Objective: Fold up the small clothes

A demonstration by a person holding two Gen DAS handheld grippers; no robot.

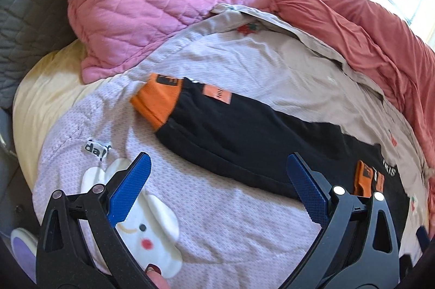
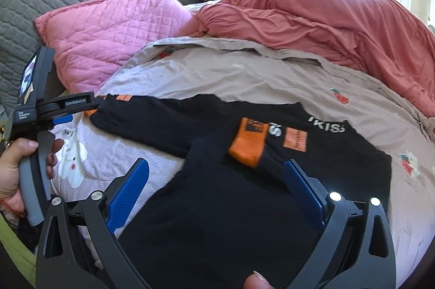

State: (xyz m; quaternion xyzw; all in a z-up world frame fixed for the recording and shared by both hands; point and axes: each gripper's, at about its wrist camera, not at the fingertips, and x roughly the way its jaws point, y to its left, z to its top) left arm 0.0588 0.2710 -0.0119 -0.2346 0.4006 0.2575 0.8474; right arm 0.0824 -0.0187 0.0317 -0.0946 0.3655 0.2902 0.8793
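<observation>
A: A bed cover (image 2: 217,71) is seen, with a pink pillow (image 2: 108,31) beyond. Where is the black top (image 2: 217,207)?

B: It is spread ahead of the right gripper (image 2: 216,177), one sleeve (image 2: 244,145) folded in. Both the right gripper and the left gripper (image 1: 218,172) are released, nothing held.

A: Next?

B: The outstretched sleeve (image 1: 217,120), ahead of the left gripper, is probably to be folded. Open cover is left on every side.

Right gripper (image 2: 216,170): its two blue fingers are wide apart, over the black top.
Black top (image 2: 272,175): lies flat on the bed (image 2: 244,71), one sleeve folded in, orange cuff (image 2: 247,142) on top.
Other sleeve: stretches toward the bed's left edge.
Left gripper (image 2: 61,120): at the left edge, held by a hand (image 2: 13,169), by that sleeve's end.
Pink pillow (image 2: 108,36): at the bed's far left.
Red blanket (image 2: 326,25): bunched along the far right side.
</observation>
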